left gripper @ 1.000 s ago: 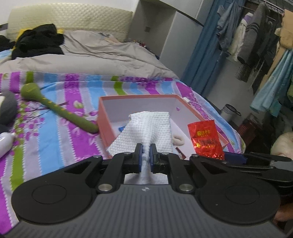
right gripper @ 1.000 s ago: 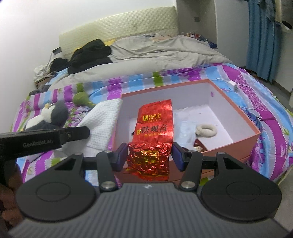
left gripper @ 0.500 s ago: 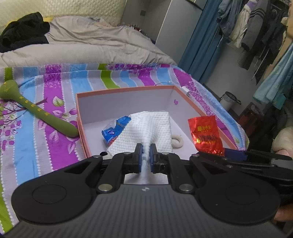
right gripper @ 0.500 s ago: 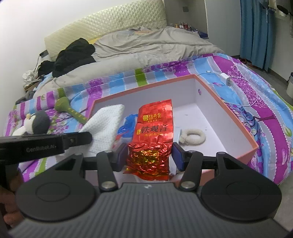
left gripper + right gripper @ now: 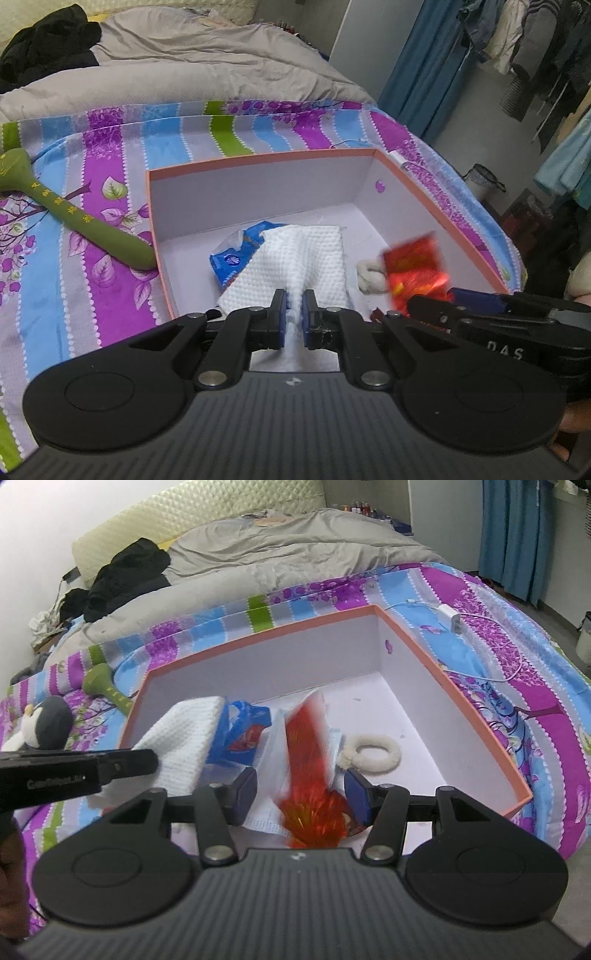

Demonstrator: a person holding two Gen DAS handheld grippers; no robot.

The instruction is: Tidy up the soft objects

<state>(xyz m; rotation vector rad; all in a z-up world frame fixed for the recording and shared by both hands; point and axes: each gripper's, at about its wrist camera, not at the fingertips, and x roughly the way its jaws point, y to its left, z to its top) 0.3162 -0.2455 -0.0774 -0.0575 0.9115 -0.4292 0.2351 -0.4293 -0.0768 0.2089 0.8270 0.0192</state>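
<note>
My left gripper (image 5: 293, 308) is shut on a white waffle cloth (image 5: 295, 264) and holds it over the open orange box (image 5: 258, 159). The cloth also shows in the right wrist view (image 5: 184, 738). My right gripper (image 5: 301, 794) is open over the box (image 5: 480, 716). The red foil packet (image 5: 308, 760) is blurred, tilted on edge and falling between its fingers; it also shows in the left wrist view (image 5: 415, 267). Inside the box lie a blue packet (image 5: 236, 258), a white fuzzy ring (image 5: 373, 753) and a clear pouch (image 5: 269, 775).
A green long-handled massager (image 5: 74, 221) lies on the striped bedspread left of the box. A penguin plush (image 5: 44, 723) sits further left. A white charger and cable (image 5: 450, 618) lie right of the box. Grey duvet and black clothes are behind.
Both grippers moved forward over the box. My right gripper opened and the red packet dropped out, tipping on edge. The left still holds the cloth.
</note>
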